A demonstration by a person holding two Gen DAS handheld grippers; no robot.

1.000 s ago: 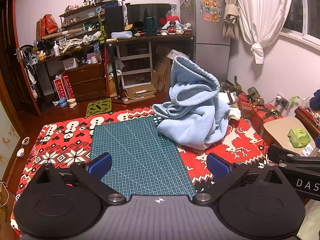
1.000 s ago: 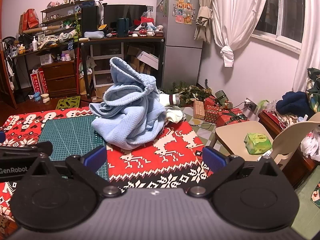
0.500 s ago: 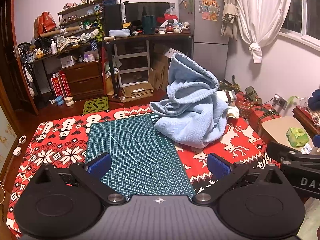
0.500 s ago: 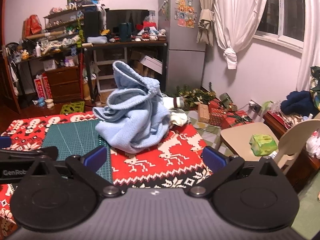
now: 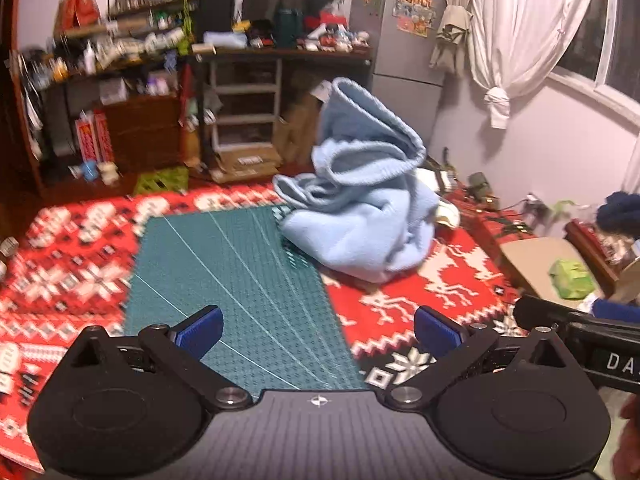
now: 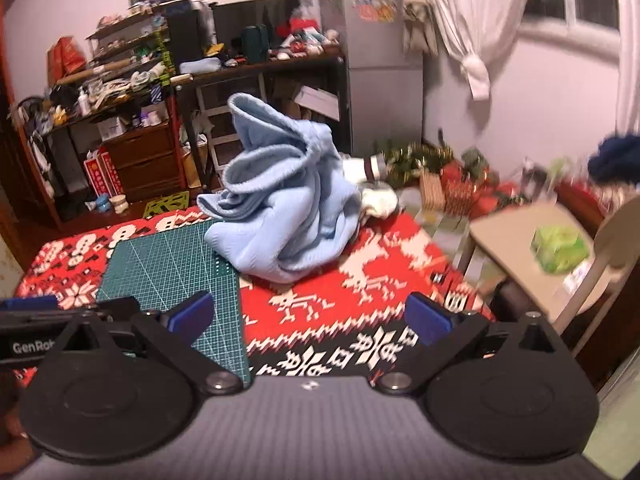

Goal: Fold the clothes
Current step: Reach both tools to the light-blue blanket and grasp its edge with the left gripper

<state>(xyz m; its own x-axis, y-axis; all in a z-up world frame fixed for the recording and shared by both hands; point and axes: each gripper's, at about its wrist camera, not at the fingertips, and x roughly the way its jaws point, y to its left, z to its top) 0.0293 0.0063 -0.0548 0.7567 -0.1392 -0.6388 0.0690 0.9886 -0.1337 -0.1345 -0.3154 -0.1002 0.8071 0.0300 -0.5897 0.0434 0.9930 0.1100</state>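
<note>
**Q:** ok what are the two grippers doing here, grabbing anything?

**A:** nope. Nearest the camera, the left hand-held gripper [image 5: 318, 330] has its jaws spread wide, blue pads [image 5: 200, 330] far apart, nothing between them and nothing touched. It hangs over the near end of the green cutting mat [image 5: 224, 272]. Same story for the right hand-held gripper [image 6: 306, 318]: wide open, empty, hanging over the red patterned cloth [image 6: 340, 304] just right of the mat's near corner. Each one peeks into the other's view at the edge of the frame, so they sit side by side.

**Q:** and the thing to fold?

**A:** light blue garment [image 5: 360, 208], a soft fleecy-looking piece, still a crumpled heap standing tall. Relative to the mat: it sits at the mat's far right corner, lapping a little onto that corner, with most of it on the red cloth covering the desk [image 5: 72, 280]. Well apart from both grippers.

**Q:** anything past it?

**A:** just beyond the heap, touching its right side, is a white bundle [image 6: 380, 200], can't tell what it is. Further back from the mat there's a cluttered shelf unit [image 6: 256, 64] and a grey fridge [image 5: 404, 20].
</note>
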